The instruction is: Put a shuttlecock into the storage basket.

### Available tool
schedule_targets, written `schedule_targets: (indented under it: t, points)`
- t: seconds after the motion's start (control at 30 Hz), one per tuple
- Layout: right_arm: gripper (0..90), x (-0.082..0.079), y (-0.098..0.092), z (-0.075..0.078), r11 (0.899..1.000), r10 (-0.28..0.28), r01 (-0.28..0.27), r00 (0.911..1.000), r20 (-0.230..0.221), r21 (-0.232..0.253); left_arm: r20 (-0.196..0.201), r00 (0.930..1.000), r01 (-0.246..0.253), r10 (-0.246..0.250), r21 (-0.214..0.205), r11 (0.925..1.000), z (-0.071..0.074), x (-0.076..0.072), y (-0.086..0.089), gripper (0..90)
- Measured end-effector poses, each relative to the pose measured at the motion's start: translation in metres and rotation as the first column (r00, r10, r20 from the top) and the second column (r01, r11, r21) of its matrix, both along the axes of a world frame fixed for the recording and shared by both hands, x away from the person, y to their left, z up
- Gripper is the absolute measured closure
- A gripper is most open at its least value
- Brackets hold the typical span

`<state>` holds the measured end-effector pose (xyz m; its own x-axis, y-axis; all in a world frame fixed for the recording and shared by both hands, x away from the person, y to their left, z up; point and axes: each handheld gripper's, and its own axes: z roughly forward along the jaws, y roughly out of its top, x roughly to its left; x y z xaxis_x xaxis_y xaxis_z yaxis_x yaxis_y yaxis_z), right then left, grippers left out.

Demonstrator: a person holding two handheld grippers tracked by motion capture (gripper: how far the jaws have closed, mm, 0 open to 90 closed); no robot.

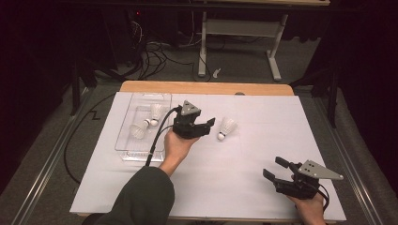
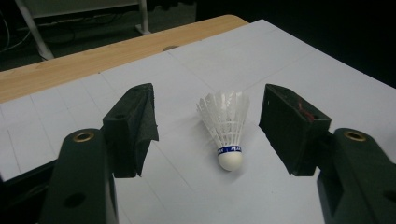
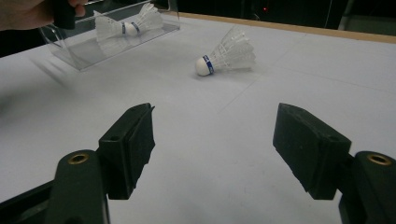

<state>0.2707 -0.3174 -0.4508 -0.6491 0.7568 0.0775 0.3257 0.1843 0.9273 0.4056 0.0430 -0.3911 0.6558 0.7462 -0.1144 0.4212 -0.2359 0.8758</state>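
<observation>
The white feather shuttlecock with a round cork tip (image 2: 227,126) lies on the table between the wide-open jaws of the left gripper (image 2: 210,126), not touching them.

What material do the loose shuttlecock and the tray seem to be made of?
Shuttlecock: the skirt looks like white feathers or feather-like plastic, ribbed and slightly see-through; the round matte white tip may be cork or foam.
Tray: probably clear hard plastic, glossy, because the table sheet shows through its walls.

Dark room, grey floor (image 1: 42,154), white table frame (image 1: 239,28) behind
</observation>
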Motion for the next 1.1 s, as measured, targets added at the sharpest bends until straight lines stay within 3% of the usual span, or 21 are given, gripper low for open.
schedule_targets:
  t: [0.7, 1.1]
  points:
    - [29.4, 0.0, 0.0, 0.0, 1.0, 0.0, 0.0, 1.0, 0.001, -0.001, -0.028, 0.9993, 0.024, -0.023, 0.044, 0.9988, 0.003, 0.014, -0.022, 37.5]
    - [29.4, 0.0, 0.0, 0.0, 1.0, 0.001, -0.001, 1.0, -0.002, -0.001, -0.068, 0.9971, 0.037, -0.032, 0.073, 0.9967, 0.003, 0.019, -0.032, 38.0]
